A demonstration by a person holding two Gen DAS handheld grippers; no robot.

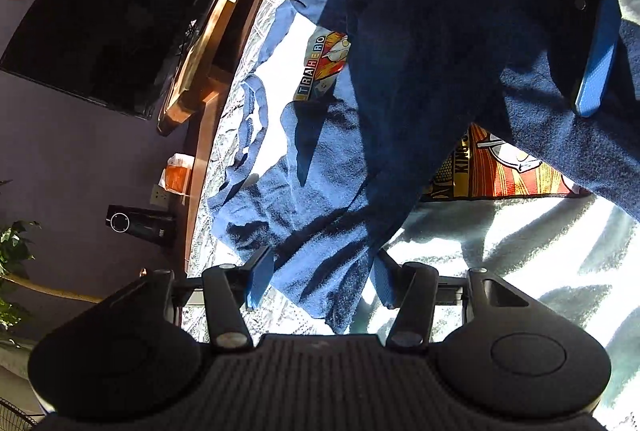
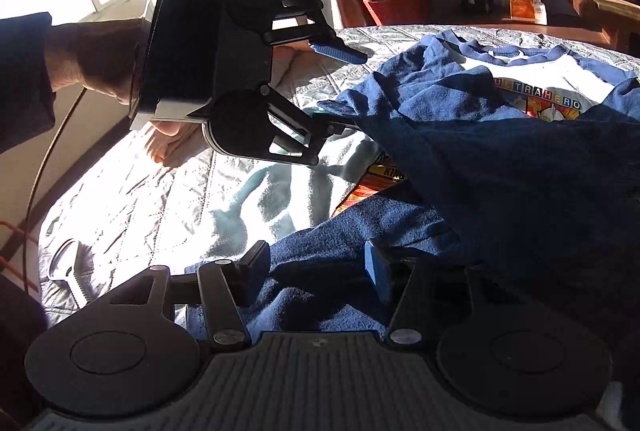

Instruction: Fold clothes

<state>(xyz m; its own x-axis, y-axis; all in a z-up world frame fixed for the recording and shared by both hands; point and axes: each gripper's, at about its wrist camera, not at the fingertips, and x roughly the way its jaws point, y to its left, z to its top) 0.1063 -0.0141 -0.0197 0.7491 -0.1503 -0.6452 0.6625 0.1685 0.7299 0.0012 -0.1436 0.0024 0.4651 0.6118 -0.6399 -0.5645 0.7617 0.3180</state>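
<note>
I am gathering the blue shirt (image 1: 316, 191), lying rumpled on the bed (image 2: 152, 199). My left gripper (image 1: 320, 281) is straddling its hem at six o'clock, fingers half-wide; my right gripper (image 2: 316, 271) is likewise unclenched over cloth. Next I probably need firm pinches.

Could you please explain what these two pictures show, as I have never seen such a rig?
A person is folding clothes with a hand-held two-finger tool in each hand, and each tool carries a camera looking along its fingers. One picture comes from the left tool. The other comes from the right tool and also shows the hand holding the left one. On the quilted bed cover lie a blue T-shirt and an orange-printed garment. Blue cloth lies between both tools' fingers. The left stands open; the right's grip is unclear.
</note>
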